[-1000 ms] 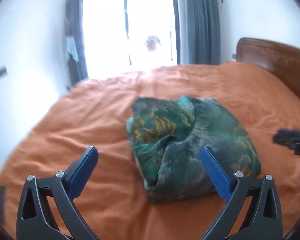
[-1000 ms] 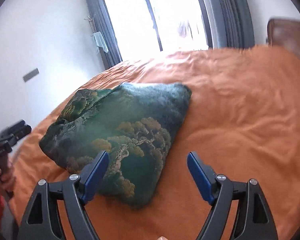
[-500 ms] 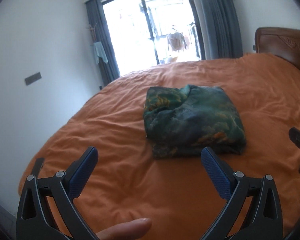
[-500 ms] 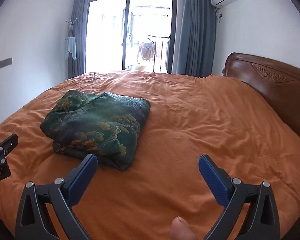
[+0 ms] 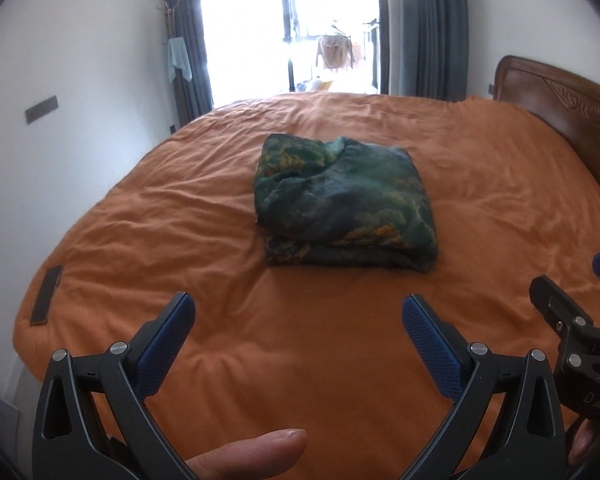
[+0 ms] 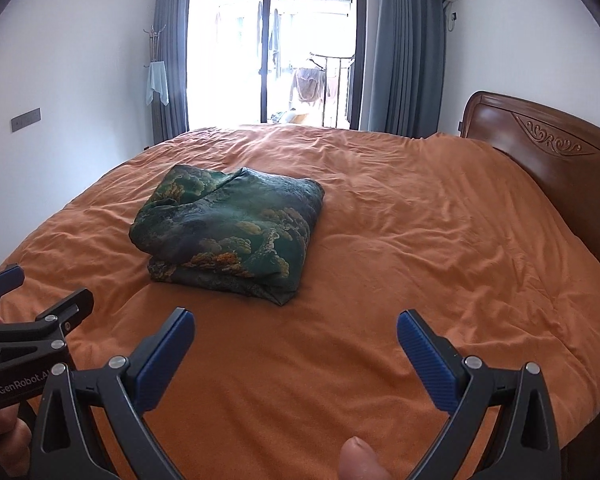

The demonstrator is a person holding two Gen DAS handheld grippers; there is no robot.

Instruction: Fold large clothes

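Folded green garment (image 5: 343, 204) lies near the middle of the orange bed (image 5: 300, 340). Left claw (image 5: 298, 326) and right claw (image 6: 294, 338) are both wide open, holding nothing.

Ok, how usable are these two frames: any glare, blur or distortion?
Left wrist view: the window is blown out, walls bend at the fisheye rim, folded garment sharp. Right wrist view: milder glare at the window, same edge curvature, no motion blur.
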